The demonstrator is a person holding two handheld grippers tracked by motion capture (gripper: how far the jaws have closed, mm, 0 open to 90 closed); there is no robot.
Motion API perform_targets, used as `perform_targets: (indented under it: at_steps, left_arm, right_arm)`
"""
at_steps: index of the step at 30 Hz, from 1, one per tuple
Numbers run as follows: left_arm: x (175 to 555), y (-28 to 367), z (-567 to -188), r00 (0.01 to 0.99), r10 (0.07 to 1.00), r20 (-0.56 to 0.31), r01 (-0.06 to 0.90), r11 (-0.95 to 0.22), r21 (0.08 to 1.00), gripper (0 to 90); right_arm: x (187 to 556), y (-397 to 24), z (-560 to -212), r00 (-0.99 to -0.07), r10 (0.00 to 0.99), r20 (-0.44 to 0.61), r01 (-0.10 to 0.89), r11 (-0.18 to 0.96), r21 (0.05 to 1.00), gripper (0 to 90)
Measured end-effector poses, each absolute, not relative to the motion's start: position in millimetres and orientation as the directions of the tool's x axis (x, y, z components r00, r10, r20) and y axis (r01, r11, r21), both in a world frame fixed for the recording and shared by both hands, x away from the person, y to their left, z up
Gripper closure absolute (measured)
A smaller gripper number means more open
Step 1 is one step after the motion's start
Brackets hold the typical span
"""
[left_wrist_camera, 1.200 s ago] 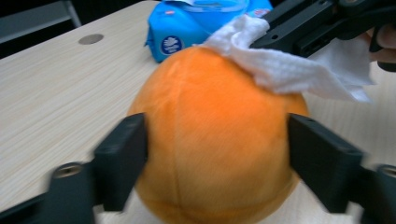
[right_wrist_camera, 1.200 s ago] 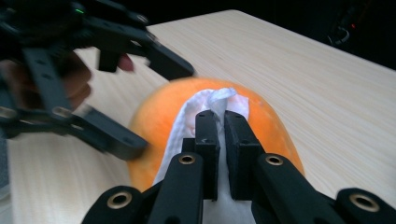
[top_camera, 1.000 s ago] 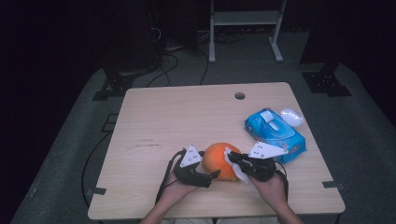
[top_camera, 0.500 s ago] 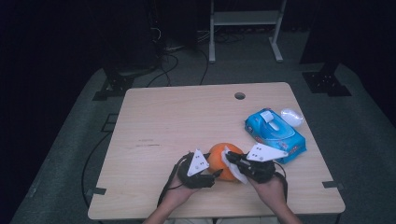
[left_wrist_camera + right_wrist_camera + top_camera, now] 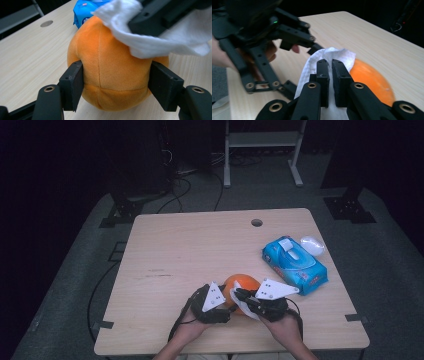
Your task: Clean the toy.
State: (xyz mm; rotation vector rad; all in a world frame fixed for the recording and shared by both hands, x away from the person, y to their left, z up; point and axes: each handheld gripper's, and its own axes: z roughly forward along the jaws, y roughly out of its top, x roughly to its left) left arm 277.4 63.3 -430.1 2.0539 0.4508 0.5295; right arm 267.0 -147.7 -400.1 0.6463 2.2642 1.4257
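1. An orange plush ball point(image 5: 243, 283) sits on the wooden table point(image 5: 190, 250), near the edge closest to the person and just left of a blue pack of wet wipes point(image 5: 295, 265).
2. The left gripper point(image 5: 116, 85) comes at the plush ball from the person's side. In its own view the two black jaws stand about half open, one against each flank of the ball, with both pads on the fabric. They have just closed in from a wider gap and then eased slightly apart, with the ball between them.
3. The right gripper point(image 5: 330, 75) has its jaws drawn almost together, pinching a white wipe point(image 5: 329, 56) between the pads.
4. That wipe lies draped over the top of the plush ball on the side toward the right gripper; in the left gripper view it covers the ball's upper right part point(image 5: 150, 37).
5. In the high view the two grippers meet at the ball, left gripper point(image 5: 215, 302) on its near left, right gripper point(image 5: 252, 300) on its near right, each with a grey three-cornered plate on top.
6. A small clear lid-like piece point(image 5: 312, 245) lies just beyond the wipes pack, farther from the ball.
7. A round hole point(image 5: 257, 222) sits in the tabletop, well beyond the ball toward the far edge.
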Motion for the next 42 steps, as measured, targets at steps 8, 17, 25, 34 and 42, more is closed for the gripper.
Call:
perform_targets:
  at_steps: [8, 17, 25, 34, 42]
  left_arm:
    - [280.6, 64.0, -430.1, 0.850, 0.509, 0.136, 0.138, -0.464, 0.875, 28.2]
    - [274.3, 60.8, -429.8, 0.839, 0.505, 0.204, 0.091, -0.499, 0.862, 33.8]
    - [277.3, 65.1, -431.1, 0.847, 0.502, 0.175, 0.106, -0.483, 0.869, 35.7]
    - [279.9, 65.6, -429.8, 0.839, 0.520, 0.160, 0.129, -0.476, 0.870, 17.6]
    - [285.7, 74.5, -431.6, 0.852, 0.509, 0.118, 0.161, -0.471, 0.867, 26.0]
  right_arm:
    - [286.1, -184.2, -402.3, -0.745, 0.667, -0.026, 0.251, 0.315, 0.915, 83.7]
    - [267.3, -147.1, -399.8, -0.809, 0.583, -0.078, 0.186, 0.379, 0.906, 83.7]
    - [287.8, -180.9, -402.1, -0.748, 0.663, -0.035, 0.242, 0.322, 0.915, 83.7]
    - [289.9, -179.8, -409.0, -0.739, 0.673, -0.022, 0.273, 0.329, 0.904, 83.6]
    - [290.2, -176.9, -410.8, -0.754, 0.656, 0.002, 0.281, 0.320, 0.905, 83.6]
